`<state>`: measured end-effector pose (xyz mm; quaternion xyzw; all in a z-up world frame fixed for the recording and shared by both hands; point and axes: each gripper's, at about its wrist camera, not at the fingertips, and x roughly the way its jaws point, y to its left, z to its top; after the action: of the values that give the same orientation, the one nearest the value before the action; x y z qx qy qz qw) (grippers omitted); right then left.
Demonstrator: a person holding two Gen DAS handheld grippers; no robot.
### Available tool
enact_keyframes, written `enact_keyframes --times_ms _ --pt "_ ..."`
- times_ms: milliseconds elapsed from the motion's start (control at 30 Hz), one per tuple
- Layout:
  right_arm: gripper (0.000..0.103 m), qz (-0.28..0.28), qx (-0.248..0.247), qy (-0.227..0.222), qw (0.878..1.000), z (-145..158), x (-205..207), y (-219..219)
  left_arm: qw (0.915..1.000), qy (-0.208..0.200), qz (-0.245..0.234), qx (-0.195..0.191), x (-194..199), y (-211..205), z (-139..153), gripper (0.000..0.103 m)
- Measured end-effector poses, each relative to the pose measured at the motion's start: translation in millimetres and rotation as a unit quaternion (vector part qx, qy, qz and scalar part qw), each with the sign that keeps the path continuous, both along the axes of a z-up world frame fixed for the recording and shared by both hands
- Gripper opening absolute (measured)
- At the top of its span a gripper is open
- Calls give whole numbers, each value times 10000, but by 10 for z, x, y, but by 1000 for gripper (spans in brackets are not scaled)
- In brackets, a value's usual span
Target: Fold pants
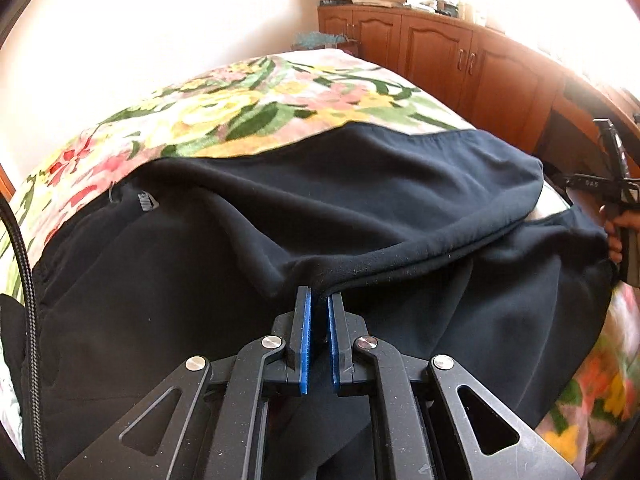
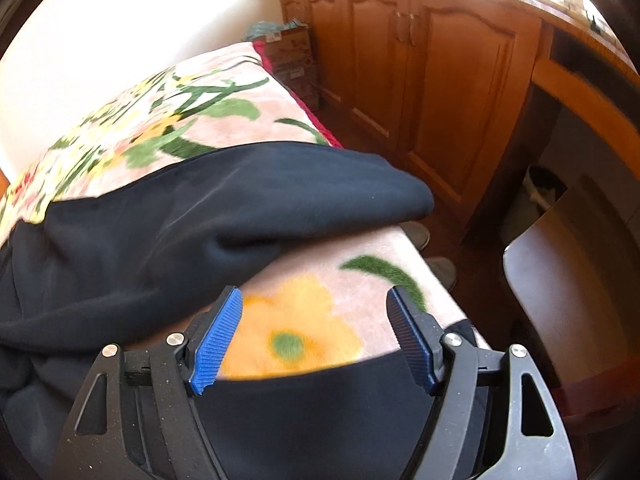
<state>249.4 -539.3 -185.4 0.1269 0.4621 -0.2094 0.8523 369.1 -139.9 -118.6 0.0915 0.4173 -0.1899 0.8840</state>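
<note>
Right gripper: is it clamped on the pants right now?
No, the right gripper is wide open over the floral blanket, holding no pants.

The pants (image 1: 360, 208) run past the lower frame edges. The floral blanket (image 2: 304, 320) is blurred between the right tool's pads. Clutter on the cabinet (image 1: 432, 52) is unreadable.

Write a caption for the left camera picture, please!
Left gripper pinches the black pants' folded edge on the flowery blanket.
</note>
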Motion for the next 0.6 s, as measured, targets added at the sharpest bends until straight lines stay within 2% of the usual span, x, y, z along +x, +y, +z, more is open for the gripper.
enact_keyframes --times_ms 100,233,467,600 --pt "74 -103 305 3 9995 -96 114 -20 9999 -50 38 -155 -28 95 72 7" --pt "72 -244 643 -188 9975 -136 184 24 9997 -223 13 -98 -105 105 141 7" --pt "70 -818 1157 -552 9884 -135 338 -25 9999 -33 -8 -128 -141 145 15 7" --pt "70 -949 1188 -566 9867 -121 345 -14 9997 77 12 -237 -130 172 0 7"
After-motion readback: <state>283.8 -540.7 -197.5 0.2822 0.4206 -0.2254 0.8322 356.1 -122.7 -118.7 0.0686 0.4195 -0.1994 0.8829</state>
